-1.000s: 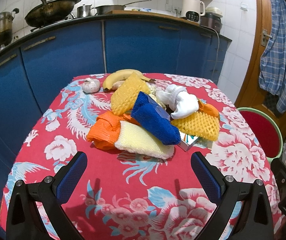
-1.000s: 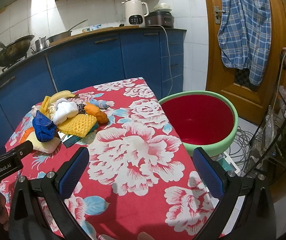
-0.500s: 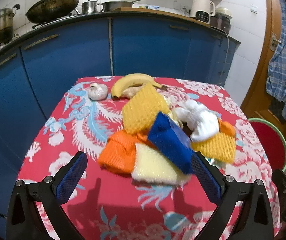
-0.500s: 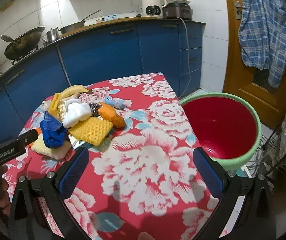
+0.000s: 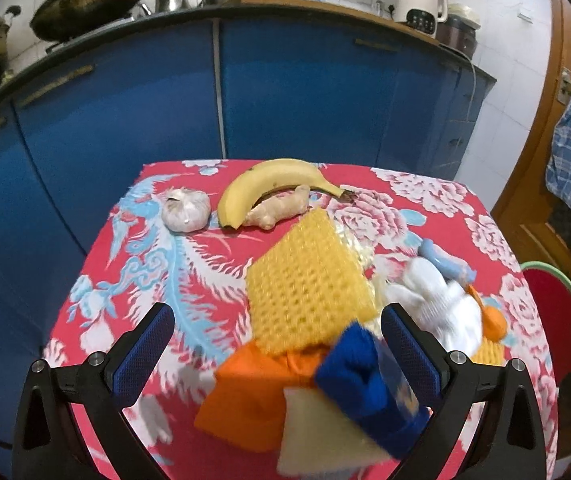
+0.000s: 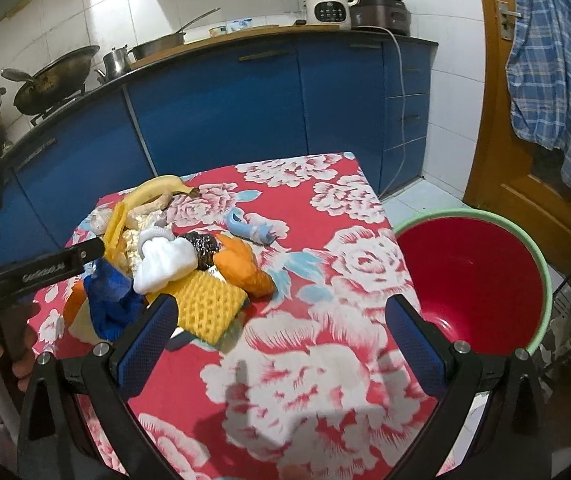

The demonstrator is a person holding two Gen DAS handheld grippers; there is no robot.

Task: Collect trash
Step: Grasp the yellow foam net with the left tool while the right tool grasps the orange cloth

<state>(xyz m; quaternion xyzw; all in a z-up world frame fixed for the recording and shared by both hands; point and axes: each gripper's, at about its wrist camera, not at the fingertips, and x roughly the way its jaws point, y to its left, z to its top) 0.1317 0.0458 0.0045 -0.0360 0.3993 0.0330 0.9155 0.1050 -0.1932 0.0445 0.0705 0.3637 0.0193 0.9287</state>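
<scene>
- Left wrist view: the left gripper (image 5: 277,344) is spread wide over the trash pile (image 5: 325,340) on the floral tablecloth (image 5: 145,280), pinching nothing. Only here do the garlic bulb (image 5: 186,211) and ginger (image 5: 279,211) beside the banana (image 5: 269,184) show clearly.
- Right wrist view: the right gripper (image 6: 281,332) is also spread and empty, the pile to its left. Only here the red basin (image 6: 473,280) shows whole, beside the table's right edge.

A red tablecloth (image 6: 325,360) with white flowers and pale-blue leaves fills the lower centre; the basin (image 6: 541,276) at right is red inside, green-rimmed.
</scene>
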